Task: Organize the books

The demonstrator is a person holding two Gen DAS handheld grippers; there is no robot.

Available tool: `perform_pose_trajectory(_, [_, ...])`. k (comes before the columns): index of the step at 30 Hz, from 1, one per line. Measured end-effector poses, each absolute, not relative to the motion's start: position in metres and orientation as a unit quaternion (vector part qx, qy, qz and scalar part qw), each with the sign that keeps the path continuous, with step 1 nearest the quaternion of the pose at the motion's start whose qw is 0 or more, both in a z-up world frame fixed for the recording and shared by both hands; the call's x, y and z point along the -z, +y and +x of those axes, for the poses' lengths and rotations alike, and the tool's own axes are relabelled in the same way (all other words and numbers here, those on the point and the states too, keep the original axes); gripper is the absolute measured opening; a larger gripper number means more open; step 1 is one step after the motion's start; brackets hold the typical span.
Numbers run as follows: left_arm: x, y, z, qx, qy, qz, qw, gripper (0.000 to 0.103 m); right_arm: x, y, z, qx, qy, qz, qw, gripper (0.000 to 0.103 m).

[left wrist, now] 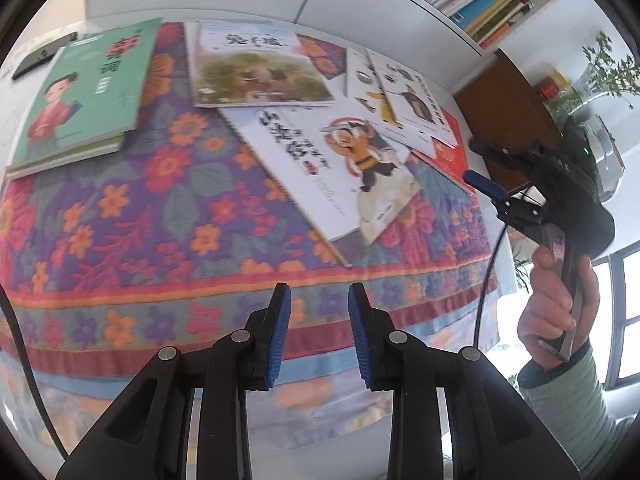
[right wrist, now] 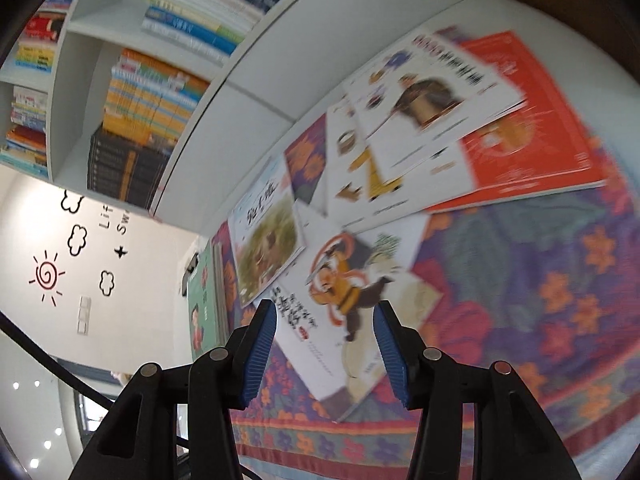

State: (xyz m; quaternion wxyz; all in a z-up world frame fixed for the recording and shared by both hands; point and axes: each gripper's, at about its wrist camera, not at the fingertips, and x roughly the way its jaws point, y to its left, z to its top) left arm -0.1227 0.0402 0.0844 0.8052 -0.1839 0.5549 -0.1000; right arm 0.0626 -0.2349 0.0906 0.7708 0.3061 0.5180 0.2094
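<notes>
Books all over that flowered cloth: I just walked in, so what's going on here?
A person with a two-finger gripper in each hand is starting to tidy. Both the left gripper and right gripper are open and empty above the floral tablecloth. The green textbook, white cartoon-warrior picture book and red paperback lie untouched.

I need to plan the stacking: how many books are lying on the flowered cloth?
6: a green book far left, a meadow book, a warrior book nearest, two white books overlapping on a red book. More may be hidden.
</notes>
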Motion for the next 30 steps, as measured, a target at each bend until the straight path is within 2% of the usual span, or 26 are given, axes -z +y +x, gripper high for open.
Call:
perform_pose_trajectory(1, [-0.085,0.037,-0.120,0.102,0.557,-0.184,0.804,0.037,-0.094,-0.243,0.059,-0.204,0.514,0.303,0.776,0.049])
perform_pose_trajectory(3, [-0.085,0.028,-0.114,0.106,0.558,-0.184,0.802,0.059,-0.100,-0.260,0.052,-0.190,0.508,0.295,0.787,0.052])
perform_pose_trajectory(16, [-0.070,0.010,-0.054,0.102,0.554,-0.211,0.799,0.059,-0.090,-0.311,0.023,-0.145,0.525,0.239,0.804,0.053])
perform_pose_trajectory(22, [-0.045,0.024,-0.041,0.046,0.560,-0.209,0.801,0.056,-0.068,-0.278,0.047,-0.177,0.552,0.213,0.786,0.054])
perform_pose_trajectory(23, [-0.040,0.028,-0.041,0.037,0.560,-0.213,0.800,0.054,-0.063,-0.265,0.056,-0.187,0.559,0.198,0.783,0.054])
perform_pose_trajectory(30, [-0.011,0.035,-0.046,0.012,0.580,-0.240,0.778,0.054,-0.042,-0.201,0.107,-0.211,0.579,0.087,0.783,0.054])
